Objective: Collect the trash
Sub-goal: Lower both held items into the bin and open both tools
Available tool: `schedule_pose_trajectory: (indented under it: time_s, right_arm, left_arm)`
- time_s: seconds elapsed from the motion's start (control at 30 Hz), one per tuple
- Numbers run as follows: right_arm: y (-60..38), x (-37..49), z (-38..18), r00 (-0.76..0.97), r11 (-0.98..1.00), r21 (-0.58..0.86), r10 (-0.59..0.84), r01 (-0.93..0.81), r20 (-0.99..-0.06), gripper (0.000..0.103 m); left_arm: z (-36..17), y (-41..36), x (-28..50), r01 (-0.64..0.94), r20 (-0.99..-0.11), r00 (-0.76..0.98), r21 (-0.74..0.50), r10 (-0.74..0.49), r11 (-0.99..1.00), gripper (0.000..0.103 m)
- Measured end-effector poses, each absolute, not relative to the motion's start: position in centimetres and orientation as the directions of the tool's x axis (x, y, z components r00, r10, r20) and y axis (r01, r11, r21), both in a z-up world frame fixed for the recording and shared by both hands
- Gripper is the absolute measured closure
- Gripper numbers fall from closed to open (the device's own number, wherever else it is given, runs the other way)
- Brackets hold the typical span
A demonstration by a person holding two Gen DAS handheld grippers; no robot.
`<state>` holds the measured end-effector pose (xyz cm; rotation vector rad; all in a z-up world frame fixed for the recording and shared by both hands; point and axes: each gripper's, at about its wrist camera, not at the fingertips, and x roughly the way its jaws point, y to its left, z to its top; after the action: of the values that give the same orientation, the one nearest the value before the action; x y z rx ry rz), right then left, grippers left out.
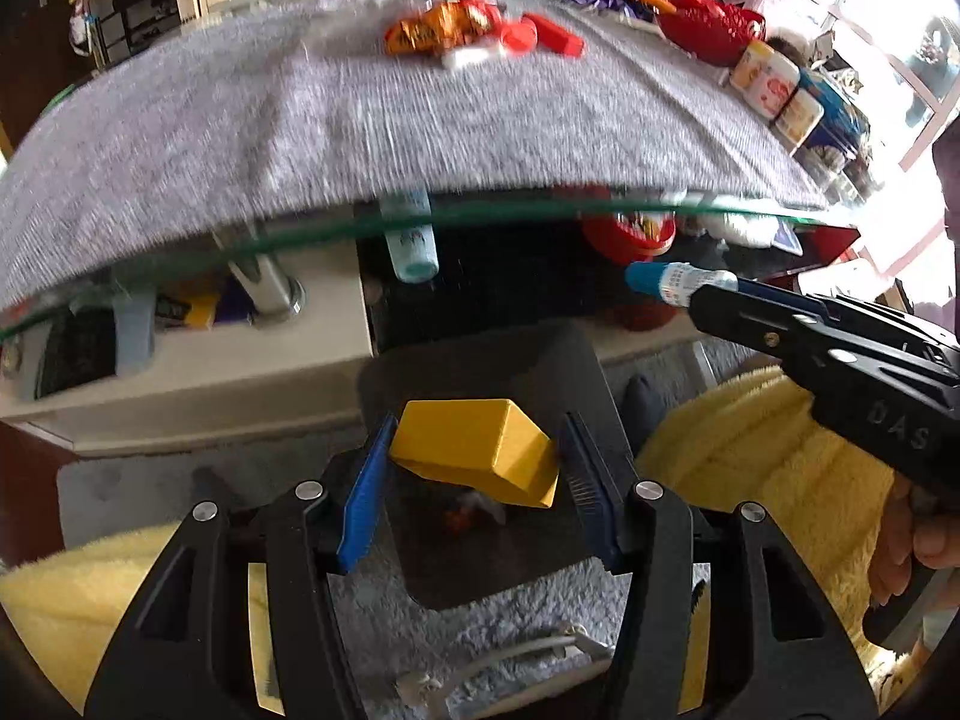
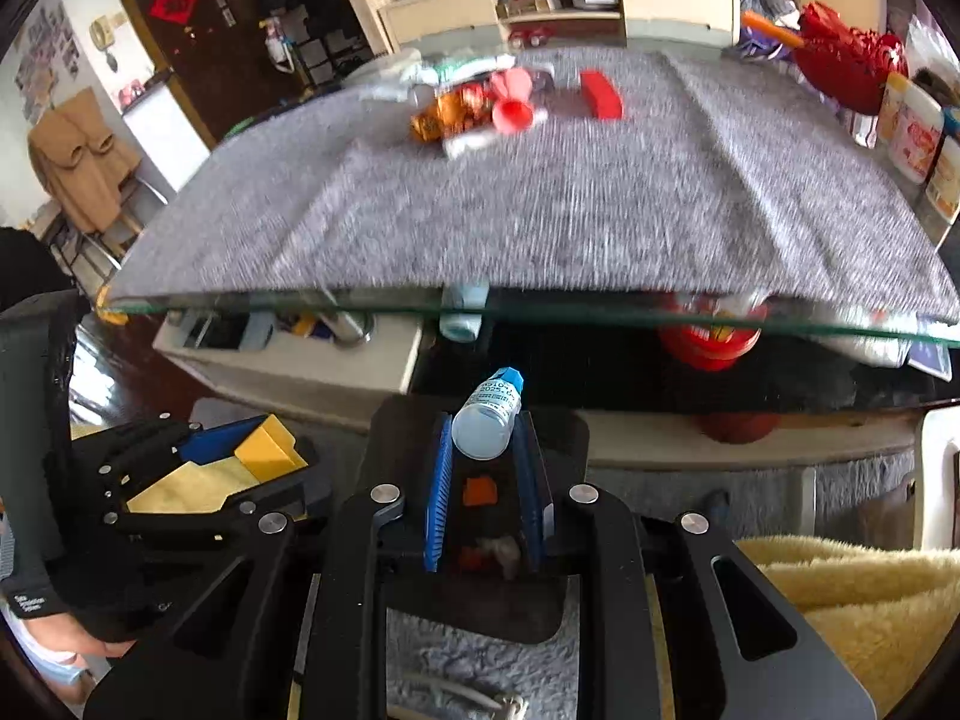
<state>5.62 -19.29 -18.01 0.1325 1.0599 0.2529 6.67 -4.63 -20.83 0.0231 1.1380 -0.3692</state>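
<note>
Both loads hang right over the dark bin [image 1: 480,372] on the floor — the left gripper [image 1: 474,468] clamps a yellow block [image 1: 474,450], the right gripper [image 2: 483,468] pinches a small bottle [image 2: 487,420] pointing forward.

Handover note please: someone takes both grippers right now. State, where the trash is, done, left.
Left gripper: shut on the yellow block, above the black bin.
Right gripper: shut on the small blue-capped bottle, also over the bin.
Done: some scraps already lie in the bin.
Left: drop both items in, then fetch the orange wrapper, pink cup and red block at the far side of the grey mat.
</note>
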Motion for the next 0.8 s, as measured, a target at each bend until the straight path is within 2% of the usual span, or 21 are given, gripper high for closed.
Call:
schedule_pose_trajectory:
  time_s: [0.27, 0.67, 0.73, 0.8]
  right_arm:
    - [-19.2, 5.4, -23.9, 0.328, 0.962, 0.257, 0.274, -0.093, -0.904, 0.081]
    - [-19.1, 6.2, -25.3, 0.278, 0.958, 0.279, 0.287, -0.069, -0.917, 0.078]
    - [-19.3, 6.3, -25.3, 0.28, 0.958, 0.282, 0.287, -0.056, -0.916, 0.057]
    - [-19.7, 6.4, -25.1, 0.289, 0.958, 0.283, 0.283, -0.044, -0.914, 0.05]
  left_arm:
    - [-24.6, -4.9, 6.8, 0.291, -0.919, 0.29, -0.182, -0.267, 0.939, 0.051]
    - [-27.3, -4.8, 7.2, 0.268, -0.943, 0.205, -0.204, -0.263, 0.942, 0.048]
    - [-27.4, -4.7, 7.2, 0.264, -0.944, 0.203, -0.202, -0.259, 0.943, 0.038]
    - [-27.2, -4.6, 7.2, 0.265, -0.944, 0.21, -0.195, -0.253, 0.944, 0.033]
